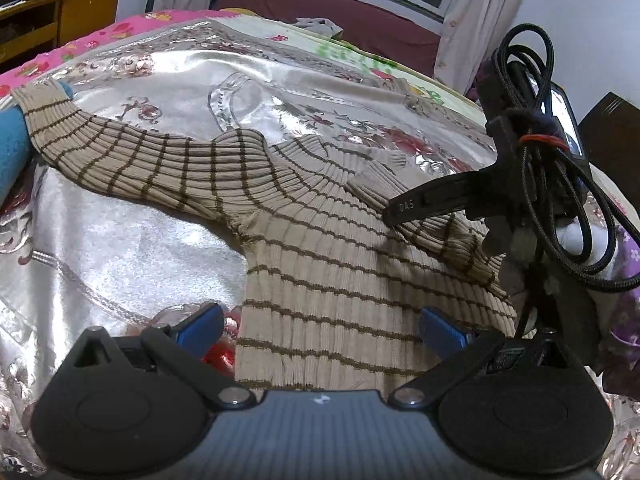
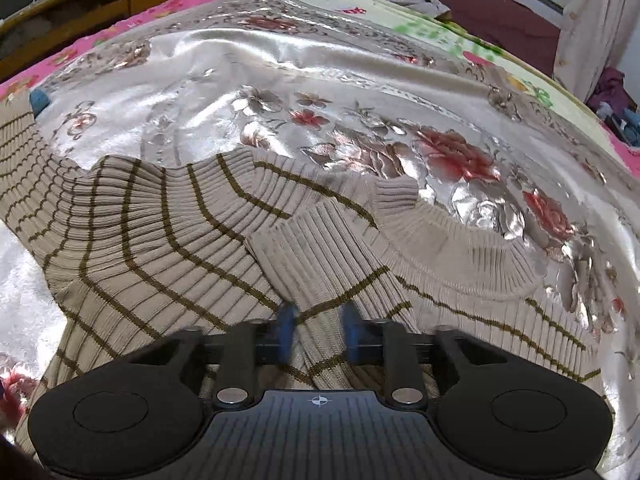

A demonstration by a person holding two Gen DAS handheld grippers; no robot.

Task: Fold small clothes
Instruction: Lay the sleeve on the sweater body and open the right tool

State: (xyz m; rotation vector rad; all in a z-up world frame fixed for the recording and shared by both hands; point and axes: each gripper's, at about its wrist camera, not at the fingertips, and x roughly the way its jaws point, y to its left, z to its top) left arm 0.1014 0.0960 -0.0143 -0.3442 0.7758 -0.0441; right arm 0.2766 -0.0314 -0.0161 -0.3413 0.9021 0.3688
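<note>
A beige ribbed sweater with thin brown stripes (image 1: pixel 320 264) lies flat on the shiny floral bedspread (image 1: pixel 132 240). Its left sleeve stretches out to the far left. Its right sleeve (image 2: pixel 332 276) is folded across the body. My left gripper (image 1: pixel 320 326) is open, its blue fingertips (image 1: pixel 200 322) spread above the sweater's lower body. My right gripper (image 2: pixel 318 328) shows in the left wrist view (image 1: pixel 400 212) over the folded sleeve. In the right wrist view its blue pads are close together with the sleeve fabric between them.
A blue cloth (image 1: pixel 12 148) lies at the left bed edge by the sleeve cuff. A pink floral sheet (image 1: pixel 100 40) shows beyond the bedspread. A wooden desk (image 1: pixel 60 12) stands at the far left. A crumpled garment (image 1: pixel 318 24) lies at the bed's far side.
</note>
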